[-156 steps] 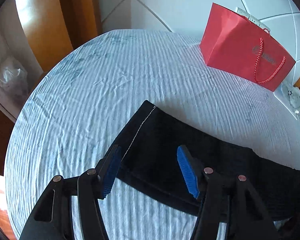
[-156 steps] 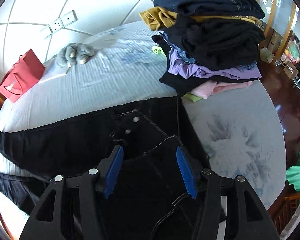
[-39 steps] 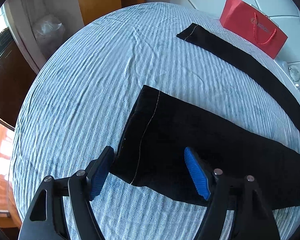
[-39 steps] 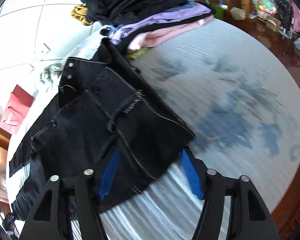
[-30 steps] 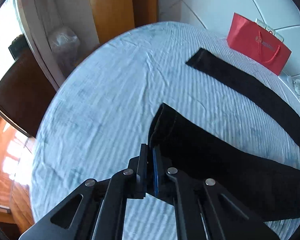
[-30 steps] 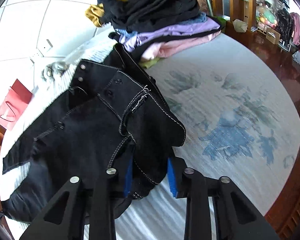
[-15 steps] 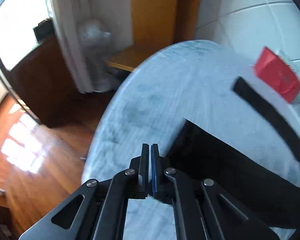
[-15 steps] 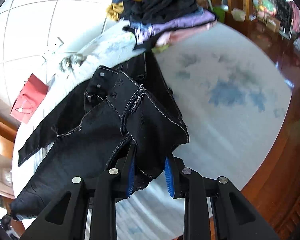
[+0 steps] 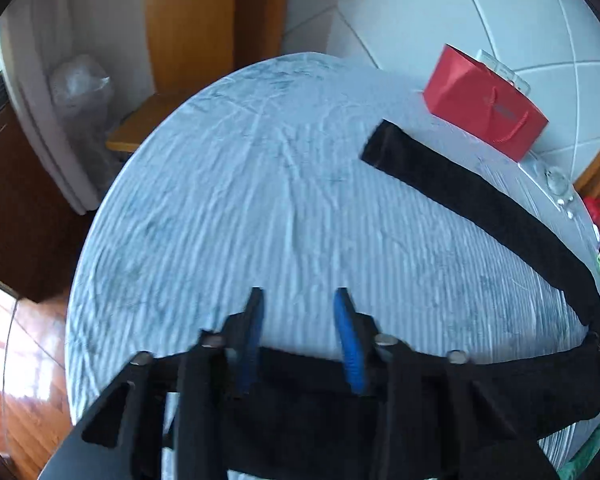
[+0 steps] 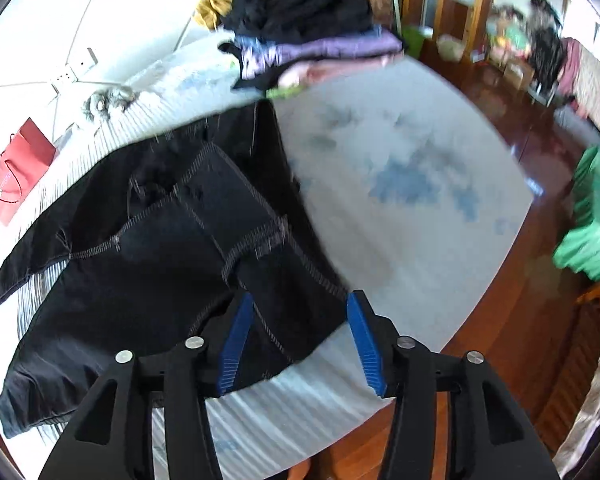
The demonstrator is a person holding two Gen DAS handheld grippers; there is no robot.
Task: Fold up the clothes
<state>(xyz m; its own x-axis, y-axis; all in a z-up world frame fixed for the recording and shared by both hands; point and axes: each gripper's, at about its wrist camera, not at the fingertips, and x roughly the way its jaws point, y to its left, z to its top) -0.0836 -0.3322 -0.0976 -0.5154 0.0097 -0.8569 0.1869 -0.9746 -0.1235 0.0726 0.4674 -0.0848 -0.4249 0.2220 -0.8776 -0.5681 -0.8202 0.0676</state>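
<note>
Black jeans (image 10: pixel 172 248) with pale contrast stitching lie spread on the bed (image 9: pixel 260 208), both grippers let go.
The sheet is ribbed and pale blue; a glossy red paper bag (image 9: pixel 480 102) stands by the tiled wall. The left gripper (image 9: pixel 298 334) and right gripper (image 10: pixel 296 344) have just been opening, fingers about half apart above the dark denim, pressing nothing.
</note>
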